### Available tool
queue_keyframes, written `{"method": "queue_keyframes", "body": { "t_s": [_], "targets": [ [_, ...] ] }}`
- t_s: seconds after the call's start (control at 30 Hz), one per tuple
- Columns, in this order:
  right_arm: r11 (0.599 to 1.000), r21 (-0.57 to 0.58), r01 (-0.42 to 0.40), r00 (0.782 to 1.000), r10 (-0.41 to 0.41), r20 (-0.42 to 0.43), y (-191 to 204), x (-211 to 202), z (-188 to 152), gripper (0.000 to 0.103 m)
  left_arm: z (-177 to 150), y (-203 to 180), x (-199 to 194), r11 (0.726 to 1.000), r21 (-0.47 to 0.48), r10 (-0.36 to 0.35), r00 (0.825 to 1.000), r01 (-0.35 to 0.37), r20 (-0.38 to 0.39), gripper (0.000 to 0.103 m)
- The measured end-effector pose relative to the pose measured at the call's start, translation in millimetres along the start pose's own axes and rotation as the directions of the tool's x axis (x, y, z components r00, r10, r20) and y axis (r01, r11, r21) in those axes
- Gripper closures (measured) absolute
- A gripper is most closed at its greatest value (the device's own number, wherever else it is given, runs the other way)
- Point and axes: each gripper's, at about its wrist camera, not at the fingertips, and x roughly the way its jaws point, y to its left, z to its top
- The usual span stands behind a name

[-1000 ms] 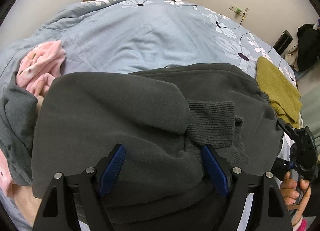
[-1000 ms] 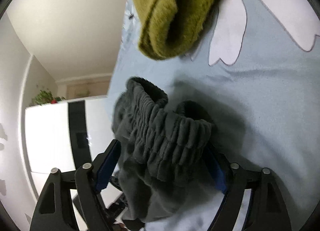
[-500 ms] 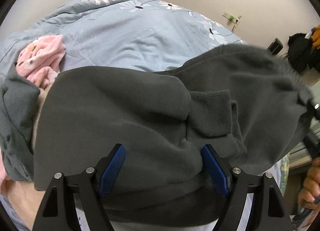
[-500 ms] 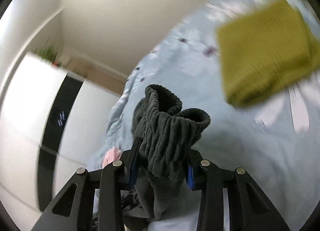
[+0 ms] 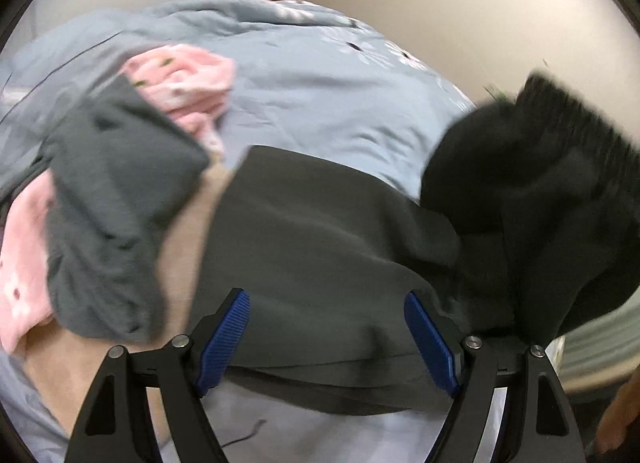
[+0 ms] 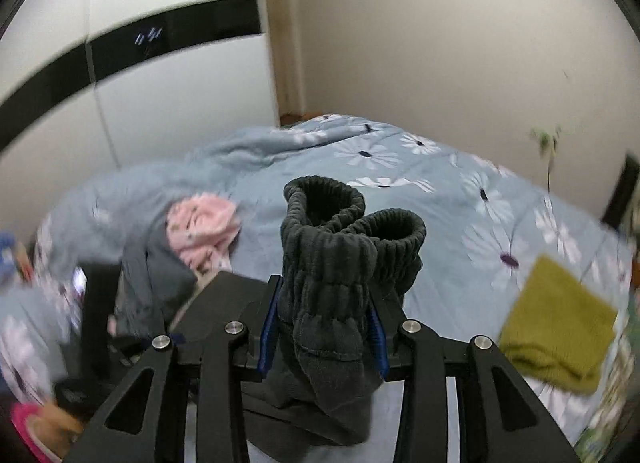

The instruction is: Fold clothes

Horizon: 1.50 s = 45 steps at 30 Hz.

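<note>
No legible text or labels anywhere.

right hand-held gripper (image 6: 322, 337) clamped, grey trousers (image 6: 336, 263) lifted

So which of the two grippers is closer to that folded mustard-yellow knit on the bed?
Right. The right gripper, clamped on the gathered grey waistband, has the yellow knit close on its right; it doesn't appear in the left gripper view.

The right gripper (image 6: 322, 329) is clamped tight, while the left gripper (image 5: 328, 337) fingers spread wide.
</note>
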Motion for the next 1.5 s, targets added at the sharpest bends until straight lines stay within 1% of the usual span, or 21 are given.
{"method": "queue_keyframes", "body": {
  "t_s": [0.1,0.2,0.27,0.4,0.43,0.47,0.57,0.6,0.63,0.7,0.77,0.83,0.9,0.93,1.07,1.13,1.27,1.33,1.4,1.47,1.5],
  "targets": [
    [0.999,-0.035,0.011,1.0,-0.012,-0.024,24,13,-2,0.056,2,20,-1,0.998,-0.055,0.013,1.0,-0.012,0.004,0.02],
    [0.995,-0.098,0.018,0.999,-0.022,-0.036,45,16,-9,0.053,2,35,0,0.995,-0.098,-0.002,1.0,0.002,0.0,0.02],
    [0.993,-0.12,-0.008,0.998,0.0,-0.069,52,20,-14,0.048,2,40,1,0.993,-0.116,-0.019,1.0,0.018,-0.003,0.02],
    [0.983,-0.11,-0.147,0.981,0.13,-0.145,58,22,-25,0.041,3,53,1,0.986,-0.16,-0.049,0.999,0.048,0.0,0.02],
    [0.977,-0.077,-0.198,0.97,0.184,-0.161,54,22,-27,0.041,3,56,0,0.984,-0.172,-0.054,0.999,0.054,0.005,0.02],
    [0.957,-0.016,-0.29,0.942,0.283,-0.182,47,21,-28,0.041,4,60,-2,0.981,-0.183,-0.059,0.998,0.06,0.009,0.02],
    [0.884,0.114,-0.454,0.871,0.467,-0.151,23,12,-30,0.041,4,66,-6,0.972,-0.202,-0.12,0.992,0.124,0.03,0.02],
    [0.873,0.145,-0.465,0.868,0.482,-0.121,12,8,-30,0.041,4,66,-7,0.967,-0.198,-0.159,0.987,0.163,0.033,0.02],
    [0.864,0.174,-0.472,0.866,0.492,-0.09,0,3,-29,0.041,4,63,-6,0.956,-0.187,-0.223,0.974,0.224,0.03,0.02],
    [0.854,0.262,-0.449,0.882,0.471,-0.023,-36,-8,-28,0.04,3,54,-1,0.926,-0.167,-0.341,0.94,0.337,0.006,0.02],
    [0.863,0.332,-0.38,0.915,0.403,0.0,-67,-14,-31,0.04,-2,38,8,0.884,-0.138,-0.456,0.888,0.447,-0.049,0.019],
    [0.867,0.364,-0.339,0.931,0.365,-0.003,-84,-14,-37,0.04,-8,22,14,0.85,-0.104,-0.526,0.846,0.517,-0.091,0.016],
    [0.862,0.381,-0.334,0.931,0.365,-0.01,-87,-11,-41,0.04,-15,7,20,0.86,-0.048,-0.509,0.85,0.507,-0.137,0.014],
    [0.859,0.389,-0.332,0.931,0.366,-0.013,-89,-9,-43,0.04,-17,2,20,0.878,-0.017,-0.476,0.867,0.479,-0.144,0.014],
    [0.848,0.42,-0.325,0.929,0.369,-0.026,-94,-2,-49,0.04,-21,-4,15,0.897,0.03,-0.433,0.89,0.441,-0.142,0.014],
    [0.841,0.435,-0.321,0.928,0.371,-0.033,-97,2,-53,0.04,-17,-8,14,0.898,0.026,-0.433,0.892,0.439,-0.129,0.014],
    [0.828,0.465,-0.312,0.926,0.375,-0.046,-102,9,-59,0.04,-13,-27,25,0.874,-0.002,-0.482,0.868,0.485,-0.124,0.014],
    [0.821,0.48,-0.308,0.925,0.377,-0.052,-104,12,-63,0.04,-13,-34,33,0.886,-0.016,-0.461,0.879,0.463,-0.118,0.016],
    [0.814,0.495,-0.303,0.924,0.379,-0.058,-107,16,-66,0.04,-12,-41,36,0.907,-0.006,-0.419,0.902,0.421,-0.103,0.028],
    [0.809,0.509,-0.293,0.926,0.373,-0.059,-112,15,-68,0.04,-8,-46,36,0.911,0.013,-0.408,0.906,0.412,-0.112,0.054],
    [0.806,0.517,-0.289,0.927,0.37,-0.059,-115,15,-69,0.04,-6,-48,33,0.912,0.028,-0.403,0.907,0.409,-0.12,0.059]
  ]
}}
